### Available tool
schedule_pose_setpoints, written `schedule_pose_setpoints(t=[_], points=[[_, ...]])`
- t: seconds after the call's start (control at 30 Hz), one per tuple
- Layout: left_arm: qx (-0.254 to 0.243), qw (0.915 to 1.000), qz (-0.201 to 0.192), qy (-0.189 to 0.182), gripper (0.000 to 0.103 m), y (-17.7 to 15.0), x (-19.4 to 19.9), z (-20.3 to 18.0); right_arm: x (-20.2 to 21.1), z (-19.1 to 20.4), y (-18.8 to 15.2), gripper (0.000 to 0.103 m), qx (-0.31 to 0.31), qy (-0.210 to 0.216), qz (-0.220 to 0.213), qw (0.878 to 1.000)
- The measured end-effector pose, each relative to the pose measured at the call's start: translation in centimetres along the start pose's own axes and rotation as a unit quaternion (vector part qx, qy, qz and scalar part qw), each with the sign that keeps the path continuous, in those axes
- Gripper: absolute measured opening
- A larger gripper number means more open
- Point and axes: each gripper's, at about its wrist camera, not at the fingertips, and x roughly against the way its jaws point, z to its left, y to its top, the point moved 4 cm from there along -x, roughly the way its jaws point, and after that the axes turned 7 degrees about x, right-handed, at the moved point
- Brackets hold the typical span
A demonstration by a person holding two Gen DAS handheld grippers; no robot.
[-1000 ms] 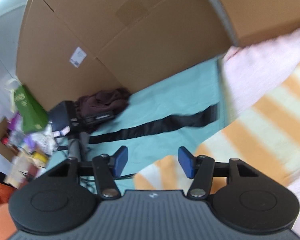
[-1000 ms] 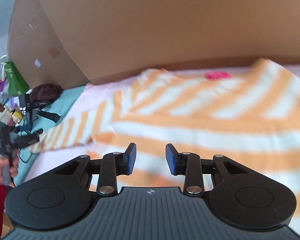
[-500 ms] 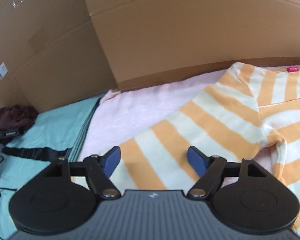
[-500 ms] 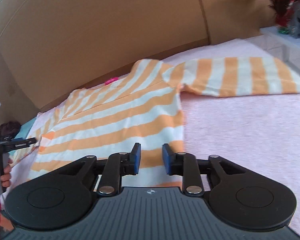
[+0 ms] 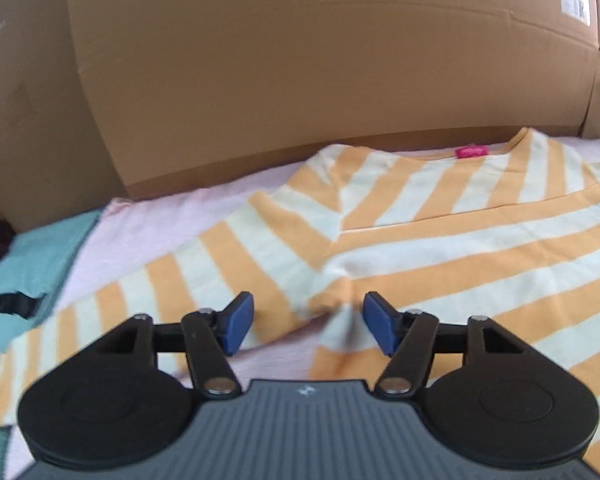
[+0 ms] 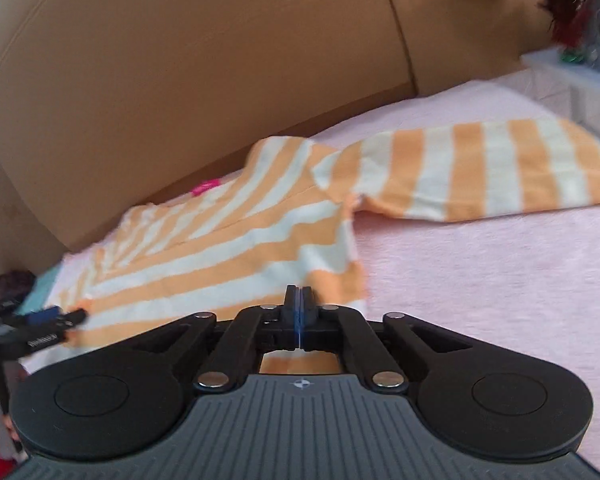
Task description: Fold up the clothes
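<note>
2 grippers tilting down over the striped shirt (image 5: 440, 240), lying flat on the pink blanket (image 6: 480, 280). My left gripper (image 5: 308, 322) is spreading wider above the armpit, nothing pinched. My right gripper (image 6: 299, 304), parted a moment ago, is now pressed together at the side hem; whether it pinches cloth, I cannot tell.

- Soft daylight fills both views; no hard shadows show.
- The striped shirt (image 5: 440, 240) looks smeared by motion blur, most in the right wrist view.
- Fisheye distortion bends the cardboard wall (image 5: 300, 72) at the edges.
- A small glare spot sits top left.
</note>
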Motion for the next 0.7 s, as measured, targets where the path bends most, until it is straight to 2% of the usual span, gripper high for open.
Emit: schedule_pose_setpoints(t=[0.03, 0.07, 0.1, 0.17, 0.2, 0.23, 0.3, 0.33, 0.37, 0.4, 0.53, 0.57, 0.6, 0.63, 0.67, 0.7], points=[[-0.015, 0.9997, -0.008, 0.019, 0.078, -0.5, 0.2, 0.7, 0.8, -0.2, -0.2, 0.000, 0.009, -0.013, -0.002, 1.000], [-0.015, 0.9996, -0.009, 0.021, 0.079, -0.9, 0.5, 1.4, 1.7, -0.4, -0.5, 0.000, 0.018, -0.026, -0.005, 0.999], [-0.011, 0.9998, -0.005, 0.018, 0.077, -0.9, 1.0, 1.7, 2.5, -0.4, -0.7, 0.012, 0.027, -0.036, -0.009, 0.999], [-0.001, 0.9998, -0.017, 0.008, 0.059, 0.0, 3.2, 1.6, 3.6, 1.0, -1.0, 0.015, 0.042, -0.003, -0.036, 0.998], [0.010, 0.9994, -0.033, -0.005, 0.058, 0.5, 4.5, 0.9, 3.9, 2.0, -1.5, 0.015, 0.043, 0.031, -0.031, 0.998], [0.022, 0.9984, -0.043, -0.031, 0.065, 0.9, 5.7, 0.1, 3.5, 3.3, -2.3, 0.015, 0.043, 0.069, -0.014, 0.997], [0.017, 0.9961, -0.033, -0.081, 0.072, 0.2, 6.8, -1.7, 2.4, 5.4, -4.0, 0.014, 0.067, 0.111, 0.021, 0.991], [0.006, 0.9952, -0.022, -0.095, 0.069, -0.6, 7.0, -2.6, 2.3, 5.5, -4.6, 0.014, 0.095, 0.088, 0.023, 0.991], [-0.003, 0.9956, -0.020, -0.091, 0.068, -1.6, 7.2, -2.6, 2.3, 5.6, -5.2, 0.003, 0.122, 0.064, 0.023, 0.990], [-0.011, 0.9965, -0.020, -0.080, 0.065, -2.8, 7.5, -2.3, 3.2, 5.2, -5.4, 0.001, 0.140, 0.042, 0.013, 0.989], [-0.041, 0.9979, -0.032, -0.040, 0.075, -5.7, 9.8, -0.4, 7.3, 1.9, -5.9, 0.000, 0.149, -0.051, 0.004, 0.987], [-0.046, 0.9977, -0.035, -0.035, 0.076, -6.0, 10.5, -0.1, 8.3, 2.2, -6.0, 0.001, 0.144, -0.049, -0.003, 0.988], [-0.052, 0.9975, -0.039, -0.029, 0.069, -6.4, 11.3, 0.3, 9.2, 2.7, -6.2, 0.012, 0.141, -0.042, -0.009, 0.989], [-0.057, 0.9971, -0.043, -0.024, 0.065, -6.7, 12.1, 0.7, 9.4, 4.4, -6.4, 0.012, 0.148, -0.005, -0.014, 0.989], [-0.046, 0.9967, -0.043, -0.052, 0.066, -6.6, 12.8, 0.5, 9.6, 6.1, -6.7, 0.014, 0.156, 0.032, -0.019, 0.987], [-0.031, 0.9940, -0.044, -0.095, 0.070, -6.1, 13.3, -0.3, 9.9, 7.8, -7.0, 0.019, 0.163, 0.069, -0.023, 0.984]])
